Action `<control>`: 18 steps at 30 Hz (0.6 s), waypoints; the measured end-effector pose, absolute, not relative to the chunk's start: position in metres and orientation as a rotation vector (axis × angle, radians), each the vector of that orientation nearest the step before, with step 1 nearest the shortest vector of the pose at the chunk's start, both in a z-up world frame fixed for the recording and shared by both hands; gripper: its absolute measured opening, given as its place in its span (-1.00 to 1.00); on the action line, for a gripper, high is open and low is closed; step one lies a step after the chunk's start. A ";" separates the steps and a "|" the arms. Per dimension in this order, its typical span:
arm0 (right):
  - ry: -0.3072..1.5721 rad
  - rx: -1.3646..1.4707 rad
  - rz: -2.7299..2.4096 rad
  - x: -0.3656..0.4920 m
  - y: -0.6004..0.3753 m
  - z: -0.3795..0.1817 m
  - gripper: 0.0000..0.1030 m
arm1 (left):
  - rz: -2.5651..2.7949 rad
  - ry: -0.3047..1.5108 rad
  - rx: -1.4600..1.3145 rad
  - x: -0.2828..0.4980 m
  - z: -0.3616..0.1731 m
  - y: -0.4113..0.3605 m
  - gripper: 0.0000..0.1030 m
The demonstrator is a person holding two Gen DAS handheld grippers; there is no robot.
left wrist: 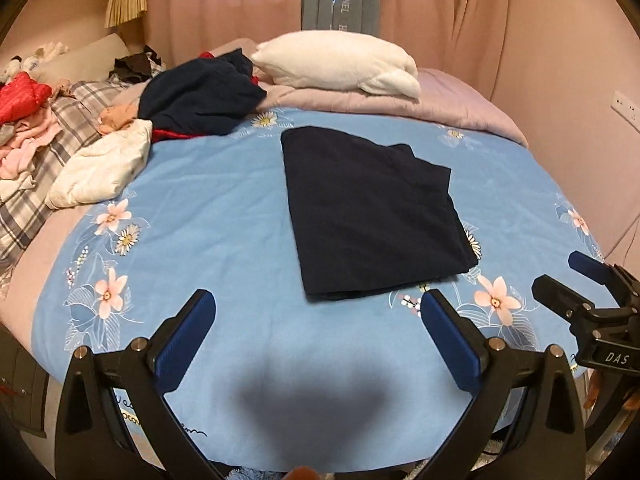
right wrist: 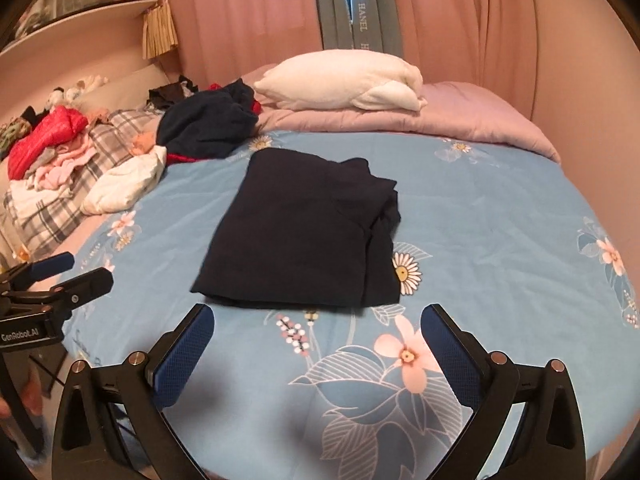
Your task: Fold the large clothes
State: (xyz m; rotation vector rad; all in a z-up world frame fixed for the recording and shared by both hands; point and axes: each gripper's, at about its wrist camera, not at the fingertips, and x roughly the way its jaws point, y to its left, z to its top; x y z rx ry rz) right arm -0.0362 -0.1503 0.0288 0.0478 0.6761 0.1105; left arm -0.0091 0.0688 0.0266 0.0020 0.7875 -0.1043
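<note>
One bed fills the scene, covered by one blue flowered blanket (left wrist: pixel 224 208). One pink quilt (left wrist: pixel 400 108) lies bunched along the far edge, with one white pillow (left wrist: pixel 336 60) on top of it. On the far left sits a heap of unfolded laundry: one crumpled dark blue garment (left wrist: pixel 200 96), one white garment (left wrist: pixel 104 168) just near of it, one red jacket (left wrist: pixel 22 96), and what looks like one checked piece beneath them, though the edge of the view is too warped to be sure. One folded dark garment (left wrist: pixel 368 216) lies flat in the middle of the blanket, apart from the heap. Two grippers hang over the near edge: the left gripper (left wrist: pixel 316 308) and the right gripper (right wrist: pixel 316 320), each with both blue pads spread wide and nothing between them.
</note>
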 end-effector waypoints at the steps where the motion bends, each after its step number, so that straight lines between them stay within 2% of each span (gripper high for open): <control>1: 0.676 0.055 0.104 -0.038 -0.149 0.029 0.99 | -0.090 0.788 0.009 -0.009 0.027 0.069 0.99; 18: 0.695 0.026 0.068 -0.047 -0.130 0.019 0.99 | -0.060 0.844 0.004 -0.014 0.016 0.063 0.99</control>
